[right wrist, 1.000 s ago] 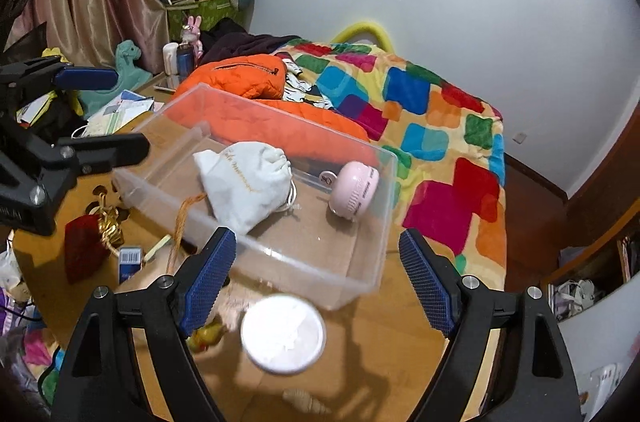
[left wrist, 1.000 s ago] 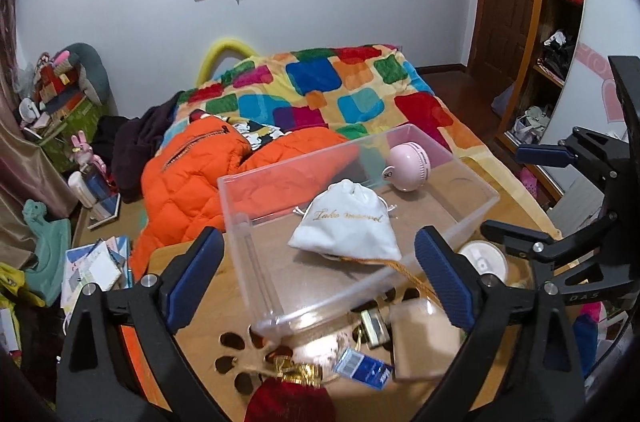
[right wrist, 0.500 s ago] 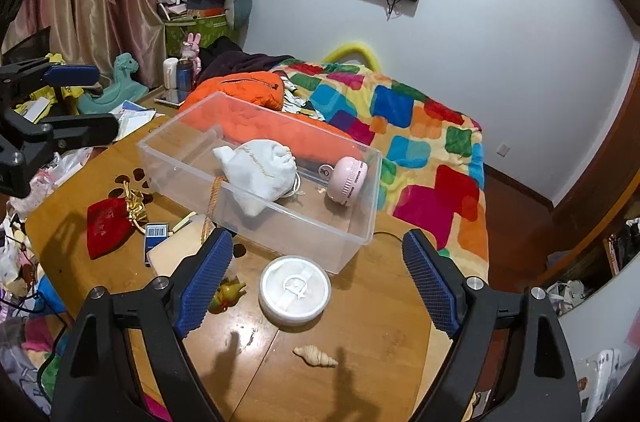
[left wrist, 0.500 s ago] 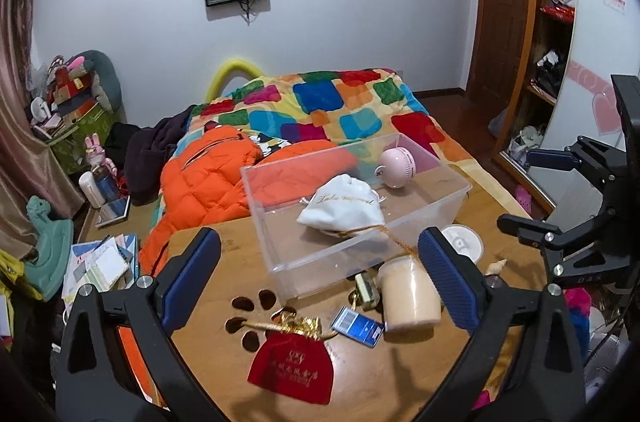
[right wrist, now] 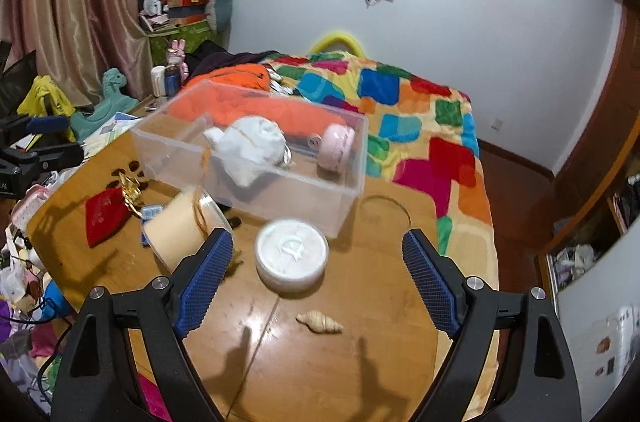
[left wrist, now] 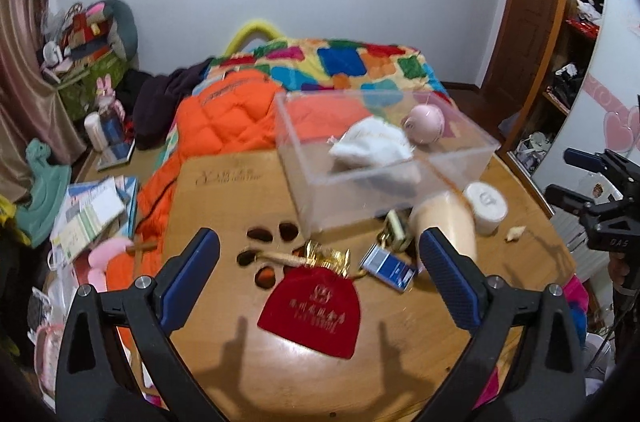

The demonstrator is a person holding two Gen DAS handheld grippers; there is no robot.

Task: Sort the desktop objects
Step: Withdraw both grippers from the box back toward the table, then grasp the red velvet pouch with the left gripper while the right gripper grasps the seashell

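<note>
Hovering over table (right wrist: 360, 362): L tongs (left wrist: 320, 262) & R tongs (right wrist: 318, 268) both wide, empty.

Parts that are hidden, cut by the edge, or not sharp

In the left wrist view the clear box (left wrist: 384, 158), the white pouch (left wrist: 374, 152) and the pink round thing (left wrist: 426, 122) inside it are smeared by motion blur, so the gold writing on the pouch cannot be read. The small print on the red pouch (left wrist: 316, 306) at lower centre is too fine to read. The cream jar (left wrist: 444, 222) is partly covered by the right finger (left wrist: 452, 282) of the left gripper (left wrist: 320, 272). In the right wrist view the same jar (right wrist: 180, 226) is covered at its lower end by the blue pad (right wrist: 206, 276), and the blue card (right wrist: 151, 211) shows only an edge behind it. The gripper bodies are cut off by the bottom edge in both views.
</note>
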